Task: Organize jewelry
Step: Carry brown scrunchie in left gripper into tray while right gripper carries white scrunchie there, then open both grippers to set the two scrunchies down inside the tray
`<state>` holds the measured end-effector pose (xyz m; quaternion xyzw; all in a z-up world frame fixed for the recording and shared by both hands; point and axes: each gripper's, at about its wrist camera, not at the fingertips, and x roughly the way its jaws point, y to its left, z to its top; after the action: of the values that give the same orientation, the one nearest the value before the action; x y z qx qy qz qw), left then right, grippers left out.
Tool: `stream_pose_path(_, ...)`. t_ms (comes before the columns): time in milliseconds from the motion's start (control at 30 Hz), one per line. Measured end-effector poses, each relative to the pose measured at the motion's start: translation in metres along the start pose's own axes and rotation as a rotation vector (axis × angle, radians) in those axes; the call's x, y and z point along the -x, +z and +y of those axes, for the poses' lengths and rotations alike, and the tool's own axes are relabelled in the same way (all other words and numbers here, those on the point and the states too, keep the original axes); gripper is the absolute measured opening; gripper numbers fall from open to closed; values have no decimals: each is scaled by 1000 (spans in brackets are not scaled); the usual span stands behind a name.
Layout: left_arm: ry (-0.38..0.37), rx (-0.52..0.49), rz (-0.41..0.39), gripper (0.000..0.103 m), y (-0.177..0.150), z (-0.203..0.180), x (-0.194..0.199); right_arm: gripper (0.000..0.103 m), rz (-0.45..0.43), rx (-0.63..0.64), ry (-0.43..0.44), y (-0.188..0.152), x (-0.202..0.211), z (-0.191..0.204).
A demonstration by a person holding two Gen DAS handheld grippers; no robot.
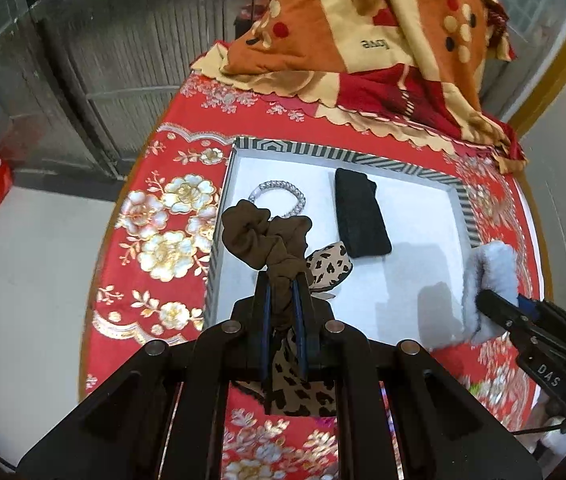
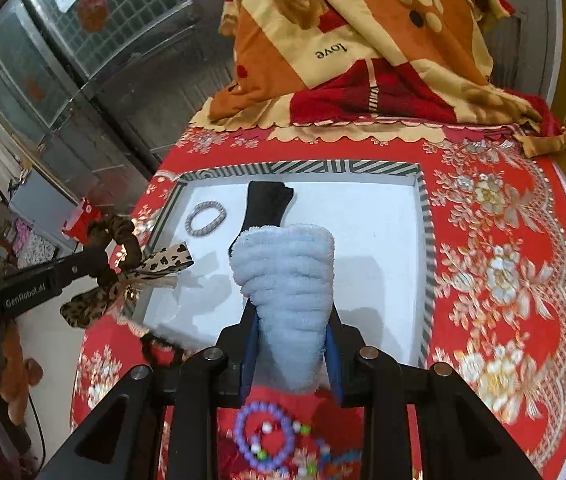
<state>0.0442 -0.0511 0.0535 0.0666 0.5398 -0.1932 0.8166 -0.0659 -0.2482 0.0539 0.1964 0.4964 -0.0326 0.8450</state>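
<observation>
My left gripper (image 1: 283,276) is shut on a brown scrunchie (image 1: 267,236) with a leopard-print bow (image 1: 329,266), held over the near left part of a white tray (image 1: 423,208) with a striped rim. My right gripper (image 2: 289,312) is shut on a fluffy light-blue band (image 2: 285,276), held above the tray's (image 2: 379,216) near edge. In the tray lie a silver sparkly bracelet (image 1: 283,196) and a black cloth item (image 1: 359,216). Both also show in the right wrist view: the bracelet (image 2: 205,218) and the black item (image 2: 267,204). A purple bead bracelet (image 2: 263,436) lies on the cloth below my right gripper.
The tray sits on a red floral cloth (image 2: 495,264) over a round table. A folded orange, red and cream blanket (image 2: 363,52) lies behind the tray. The table edge drops off at left to a pale floor (image 1: 23,280). A dark hair tie (image 2: 159,348) lies by the tray's near left corner.
</observation>
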Motion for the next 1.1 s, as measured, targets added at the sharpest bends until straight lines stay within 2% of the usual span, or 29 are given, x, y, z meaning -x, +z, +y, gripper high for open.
stream_pose_path(300, 0, 60, 32, 9, 14, 0, -37, 28, 44, -31, -4, 33, -54, -20)
stream_pose_path(500, 35, 103, 63, 9, 17, 12, -58, 28, 66, -43, 5, 46, -83, -26)
stream_pose_path(800, 67, 111, 80, 9, 12, 18, -71, 28, 82, -39, -13, 58, -117, -30)
stream_pose_path(833, 70, 114, 80, 13, 12, 18, -71, 34, 78, -36, -16, 59, -119, -30)
stream_pose_path(867, 73, 121, 82, 15, 12, 19, -72, 46, 71, -32, -19, 60, -120, -30)
stream_pose_path(900, 71, 126, 81, 18, 13, 20, -72, 49, 59, -28, -17, 60, -120, -31)
stream_pose_path(967, 62, 133, 72, 33, 12, 20, -70, 49, 47, -25, -8, 62, -119, -31)
stream_pose_path(1100, 52, 133, 59, 43, 12, 19, -63, 50, 43, -33, 1, 63, -115, -33)
